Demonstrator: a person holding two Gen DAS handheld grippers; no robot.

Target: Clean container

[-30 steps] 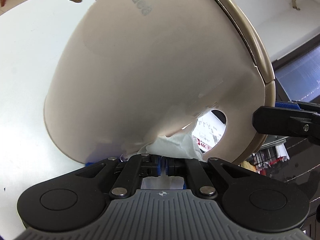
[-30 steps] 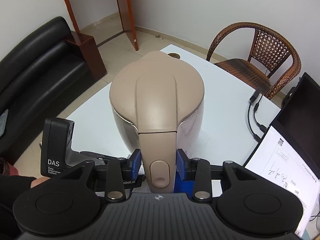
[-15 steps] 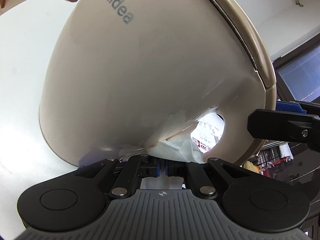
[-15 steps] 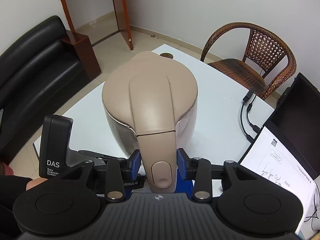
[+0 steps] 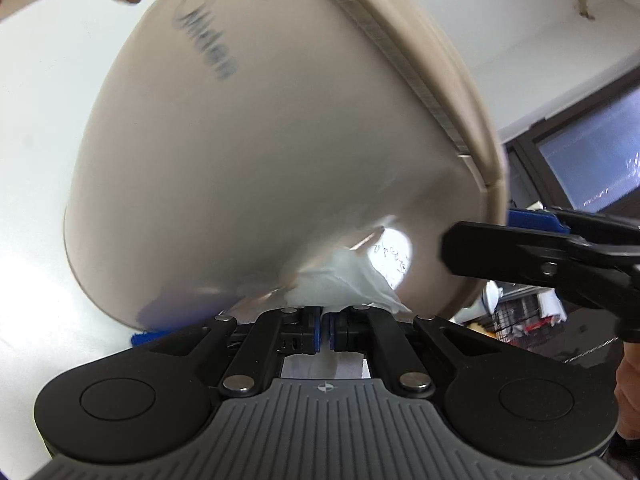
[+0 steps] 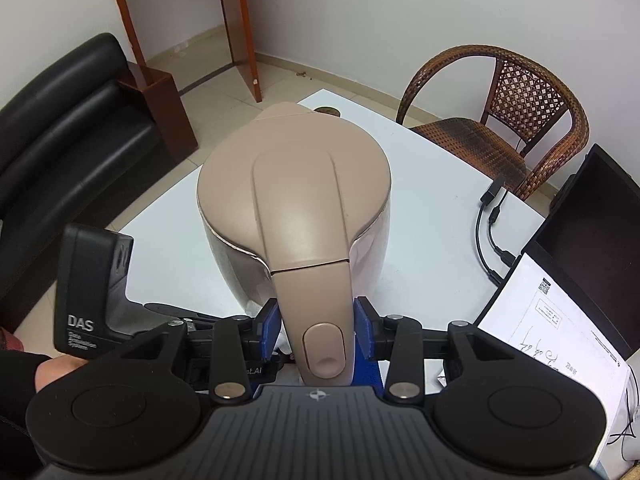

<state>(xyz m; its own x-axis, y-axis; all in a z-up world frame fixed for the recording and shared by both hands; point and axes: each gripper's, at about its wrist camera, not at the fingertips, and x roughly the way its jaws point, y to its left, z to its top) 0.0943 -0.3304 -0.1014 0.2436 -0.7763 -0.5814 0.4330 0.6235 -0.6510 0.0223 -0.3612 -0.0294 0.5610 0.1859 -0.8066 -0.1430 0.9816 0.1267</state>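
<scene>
- My left gripper (image 5: 324, 330) has slid the white tissue (image 5: 352, 280) further up the kettle's (image 5: 260, 152) beige side, toward the handle.
- Its jaws are pinched tight on that tissue, pressed against the wall.
- My right gripper (image 6: 316, 326) clamps the kettle handle (image 6: 314, 308), holding the kettle tilted above the white desk (image 6: 432, 184).
</scene>
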